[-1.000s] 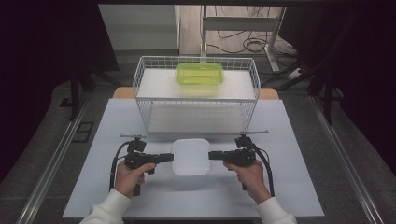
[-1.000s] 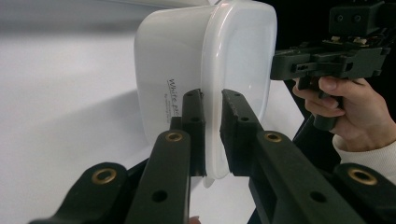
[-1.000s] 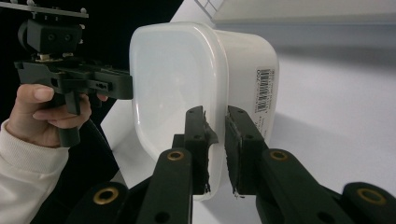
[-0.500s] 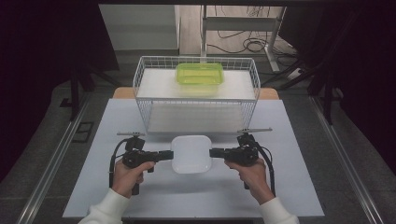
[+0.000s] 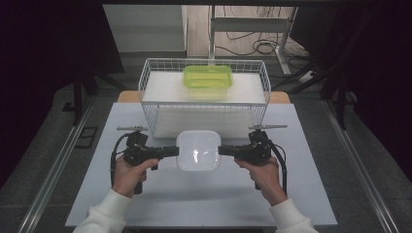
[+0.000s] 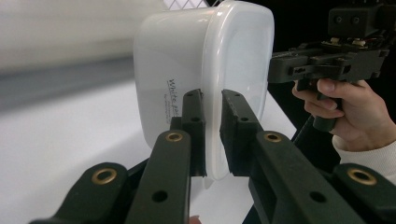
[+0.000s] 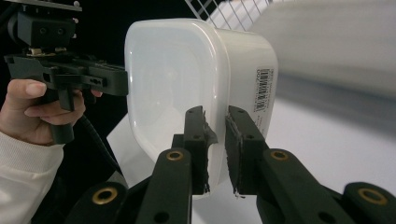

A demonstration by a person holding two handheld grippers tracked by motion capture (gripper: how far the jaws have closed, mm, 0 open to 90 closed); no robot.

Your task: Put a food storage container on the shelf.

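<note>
A white plastic container (image 5: pixel 197 150) with rounded corners hangs between the two grippers, above the white table (image 5: pixel 145 194). My left gripper (image 5: pixel 171 151) is shut on its left rim; in the left gripper view the black jaws pinch the rim of the container (image 6: pixel 205 70) at my left gripper (image 6: pixel 212 135). My right gripper (image 5: pixel 223 151) is shut on the opposite rim, and the right gripper view shows the rim of the container (image 7: pixel 187 70) clamped in my right gripper (image 7: pixel 215 149). A green container (image 5: pixel 207 76) lies inside the wire basket (image 5: pixel 145 87).
The wire basket stands at the table's far side, just behind the lifted container, with a white liner inside. A metal rail (image 5: pixel 58 165) runs along the floor to the left, and another on the right. Cables (image 5: pixel 252 46) lie on the floor at the back.
Both hands have risen together, and the white container has come up off the table with them. Both grips are unchanged.
</note>
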